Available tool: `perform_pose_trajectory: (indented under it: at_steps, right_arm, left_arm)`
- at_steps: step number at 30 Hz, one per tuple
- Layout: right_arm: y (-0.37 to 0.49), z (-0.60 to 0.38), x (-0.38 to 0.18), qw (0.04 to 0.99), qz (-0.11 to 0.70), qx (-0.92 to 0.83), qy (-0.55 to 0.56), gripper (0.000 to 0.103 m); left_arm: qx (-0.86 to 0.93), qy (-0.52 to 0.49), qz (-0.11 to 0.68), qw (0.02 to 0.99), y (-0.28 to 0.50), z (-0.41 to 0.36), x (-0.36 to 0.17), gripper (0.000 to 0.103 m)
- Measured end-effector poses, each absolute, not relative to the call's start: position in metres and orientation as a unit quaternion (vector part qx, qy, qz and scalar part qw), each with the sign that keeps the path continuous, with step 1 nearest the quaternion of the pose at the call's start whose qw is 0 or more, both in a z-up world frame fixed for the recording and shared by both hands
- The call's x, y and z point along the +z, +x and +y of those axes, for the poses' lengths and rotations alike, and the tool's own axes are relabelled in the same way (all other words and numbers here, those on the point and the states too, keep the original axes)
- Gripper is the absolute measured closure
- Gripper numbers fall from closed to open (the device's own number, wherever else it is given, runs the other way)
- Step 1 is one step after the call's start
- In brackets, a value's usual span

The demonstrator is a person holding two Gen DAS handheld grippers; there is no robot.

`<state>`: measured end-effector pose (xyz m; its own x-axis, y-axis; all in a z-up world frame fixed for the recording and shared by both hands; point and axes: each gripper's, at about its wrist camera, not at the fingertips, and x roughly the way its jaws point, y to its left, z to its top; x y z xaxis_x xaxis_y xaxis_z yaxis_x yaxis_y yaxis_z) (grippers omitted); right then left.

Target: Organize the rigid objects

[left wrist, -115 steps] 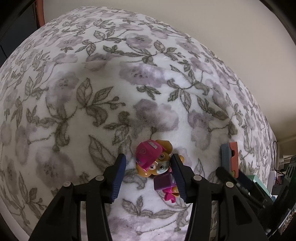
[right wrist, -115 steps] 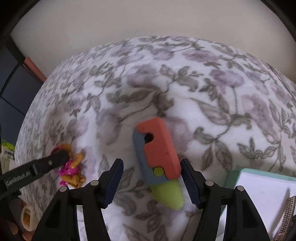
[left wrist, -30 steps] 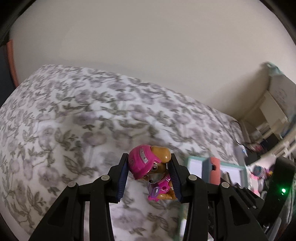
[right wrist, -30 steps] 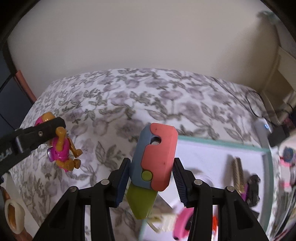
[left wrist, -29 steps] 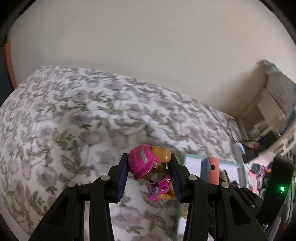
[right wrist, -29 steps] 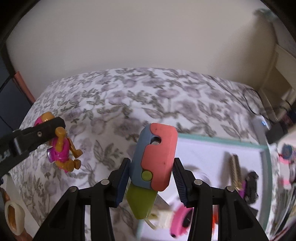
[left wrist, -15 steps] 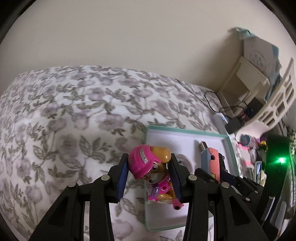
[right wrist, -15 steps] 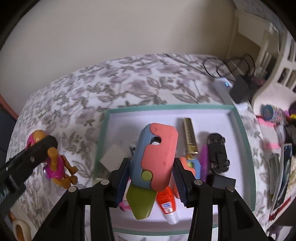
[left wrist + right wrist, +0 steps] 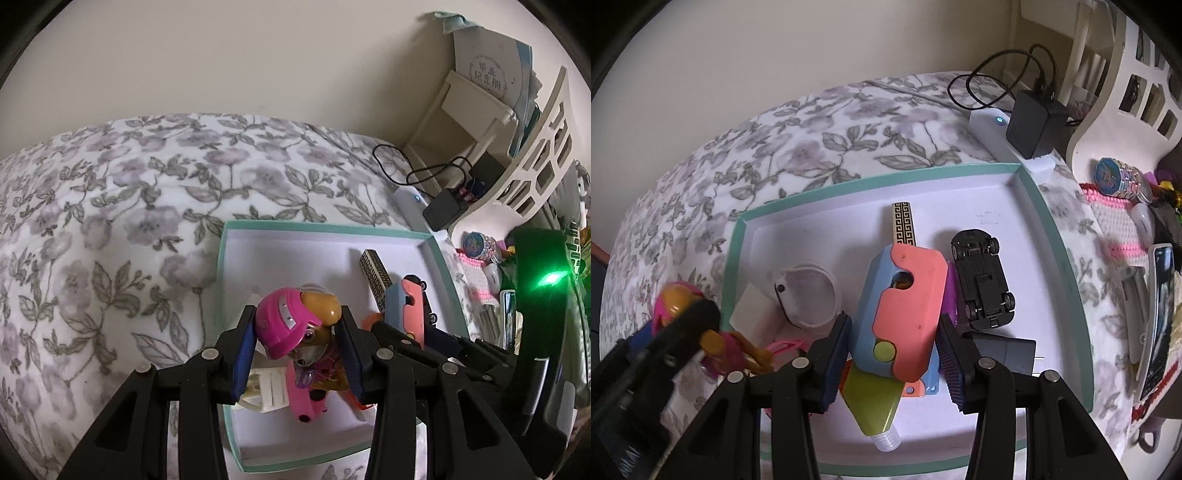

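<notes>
My left gripper [image 9: 295, 349] is shut on a pink-helmeted toy pup figure [image 9: 295, 325] and holds it above the near left part of a teal-rimmed white tray [image 9: 236, 435]. My right gripper [image 9: 892, 358] is shut on a coral, blue and green toy knife [image 9: 903, 314] and holds it over the middle of the tray [image 9: 1067, 258]. The toy knife also shows in the left wrist view [image 9: 404, 306], right of the pup. The pup also shows at the left of the right wrist view [image 9: 720, 347].
The tray holds a black toy car [image 9: 982, 273], a gold-patterned bar [image 9: 905, 223], a white ring-shaped case [image 9: 807, 295], a black block [image 9: 1008, 350] and other small items. It lies on a floral blanket [image 9: 110, 221]. A charger and cable [image 9: 1030, 114], a white rack [image 9: 532, 147] and clutter lie right.
Both grippers have carried their toys from the open blanket to above the tray. The tray has grown larger and more central in both views over the last second.
</notes>
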<state>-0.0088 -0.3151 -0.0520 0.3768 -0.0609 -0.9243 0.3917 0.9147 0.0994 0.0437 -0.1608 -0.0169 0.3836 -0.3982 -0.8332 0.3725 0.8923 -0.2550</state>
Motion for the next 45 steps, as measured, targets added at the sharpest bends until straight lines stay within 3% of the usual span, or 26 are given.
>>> perform_pose_trajectory:
  at_steps: [14,23,27,31,35,37,40,42,45]
  right_arm:
    - [-0.009,-0.316,-0.059,0.809,0.549,-0.135,0.158,0.054]
    - [-0.007,-0.317,-0.059,0.813,0.544,-0.141,0.150,0.053]
    - [-0.007,-0.315,-0.054,0.823,0.531,-0.138,0.147,0.039]
    - [-0.006,-0.307,-0.052,0.830,0.526,-0.130,0.133,0.033]
    - [-0.005,-0.302,-0.050,0.835,0.521,-0.124,0.130,0.025]
    - [-0.006,-0.298,-0.048,0.837,0.518,-0.121,0.129,0.017]
    - [-0.007,-0.291,-0.046,0.842,0.513,-0.115,0.121,0.011]
    - [-0.008,-0.287,-0.044,0.845,0.511,-0.113,0.111,0.000]
    - [-0.010,-0.279,-0.038,0.850,0.505,-0.109,0.103,0.000]
  left_arm:
    - [-0.213,-0.026,0.523,0.825,0.052,-0.150,-0.024,0.056]
    - [-0.158,-0.027,0.522,0.837,0.063,-0.129,-0.023,0.042]
    - [-0.117,-0.011,0.527,0.842,0.070,-0.114,-0.028,0.039]
    - [-0.082,-0.015,0.530,0.844,0.077,-0.093,-0.035,0.023]
    - [-0.055,-0.011,0.528,0.848,0.079,-0.076,-0.039,0.019]
    - [-0.043,0.000,0.523,0.851,0.079,-0.071,-0.040,0.006]
    - [-0.033,0.015,0.516,0.856,0.077,-0.063,-0.038,0.004]
    - [-0.026,0.020,0.511,0.859,0.076,-0.059,-0.036,0.004]
    - [-0.025,0.015,0.504,0.863,0.074,-0.051,-0.032,0.004]
